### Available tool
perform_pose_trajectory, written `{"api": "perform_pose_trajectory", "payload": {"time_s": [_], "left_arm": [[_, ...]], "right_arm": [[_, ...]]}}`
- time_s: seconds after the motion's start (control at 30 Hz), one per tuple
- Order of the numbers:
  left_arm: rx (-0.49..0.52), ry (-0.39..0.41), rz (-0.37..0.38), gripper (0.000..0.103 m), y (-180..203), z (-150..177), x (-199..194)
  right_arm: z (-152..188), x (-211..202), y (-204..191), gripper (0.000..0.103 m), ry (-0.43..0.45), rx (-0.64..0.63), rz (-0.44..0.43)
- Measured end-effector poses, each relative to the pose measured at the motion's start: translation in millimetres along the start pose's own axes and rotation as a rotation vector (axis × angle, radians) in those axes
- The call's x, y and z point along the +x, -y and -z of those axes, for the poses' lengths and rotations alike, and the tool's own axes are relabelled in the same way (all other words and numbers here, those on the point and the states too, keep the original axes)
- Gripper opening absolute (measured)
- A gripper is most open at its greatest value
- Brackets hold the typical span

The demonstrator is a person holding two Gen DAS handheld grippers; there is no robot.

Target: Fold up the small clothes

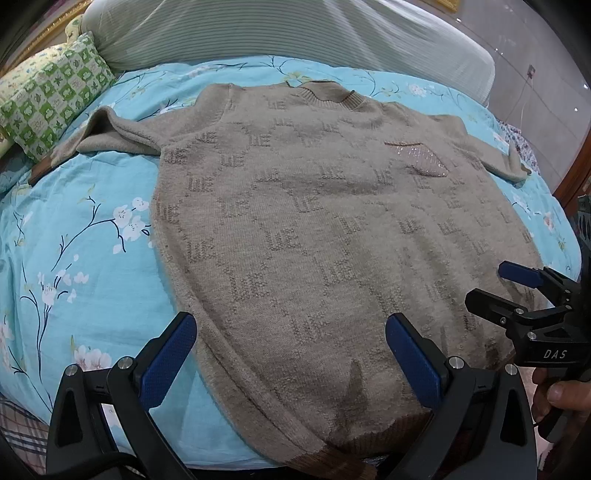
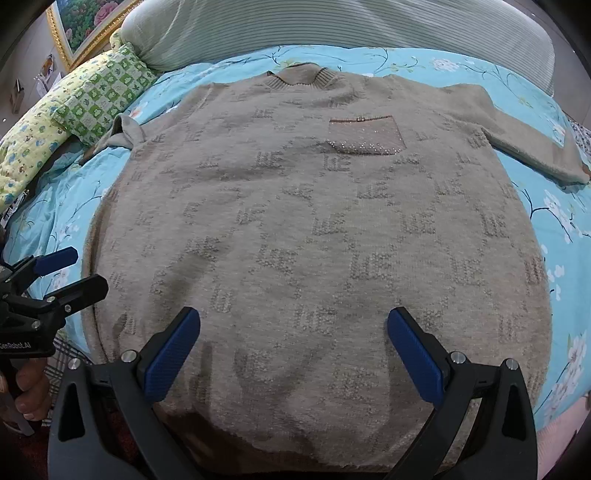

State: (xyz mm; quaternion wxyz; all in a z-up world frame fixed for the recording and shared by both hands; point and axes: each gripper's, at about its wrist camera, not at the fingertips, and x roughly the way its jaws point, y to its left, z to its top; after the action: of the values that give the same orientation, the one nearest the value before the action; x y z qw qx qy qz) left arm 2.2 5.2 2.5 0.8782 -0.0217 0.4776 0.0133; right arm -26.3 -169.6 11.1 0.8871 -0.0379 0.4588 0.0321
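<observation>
I see the left gripper point(image 1: 290, 345) and right gripper point(image 2: 293, 341) both spread wide, holding nothing, over the hem of the sweater point(image 1: 332, 229). It lies flat on the blue bedspread point(image 1: 92, 240). Only the right view shows its pocket point(image 2: 365, 134) squarely. Pillows point(image 1: 55, 99) crowd the far left.

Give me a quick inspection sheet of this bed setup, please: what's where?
Surface: blue floral bedspread, mostly covered.
Job's things: beige knitted sweater lying flat, front up, unfolded; chest pocket; both sleeves spread out sideways.
Clutter: green checked pillow at the far left; striped bolster behind the collar.
Grippers: left gripper and right gripper both open above the hem, holding nothing.
Cables: nothing seen.
Surroundings: gold-framed painting on the wall.
</observation>
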Motion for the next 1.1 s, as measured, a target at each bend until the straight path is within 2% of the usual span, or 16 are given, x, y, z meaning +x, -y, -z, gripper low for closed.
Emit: {"api": "perform_pose_trajectory", "payload": {"time_s": [0.37, 0.57, 0.9, 1.1], "left_arm": [[0.018, -0.006, -0.025, 0.102, 2.2, -0.2, -1.2], [-0.002, -0.010, 0.005, 0.102, 0.9, 0.5, -0.2], [-0.009, -0.003, 0.019, 0.102, 1.4, 0.8, 0.7], [-0.012, 0.002, 0.018, 0.102, 2.0, -0.8, 2.5]], "right_arm": [[0.5, -0.8, -0.6, 0.101, 0.001, -0.002, 0.004], [0.1, -0.7, -0.5, 0.101, -0.016, 0.005, -0.001], [-0.4, -4.5, -3.0, 0.101, 0.041, -0.010, 0.005], [-1.3, -3.1, -0.8, 0.101, -0.010, 0.003, -0.002]]}}
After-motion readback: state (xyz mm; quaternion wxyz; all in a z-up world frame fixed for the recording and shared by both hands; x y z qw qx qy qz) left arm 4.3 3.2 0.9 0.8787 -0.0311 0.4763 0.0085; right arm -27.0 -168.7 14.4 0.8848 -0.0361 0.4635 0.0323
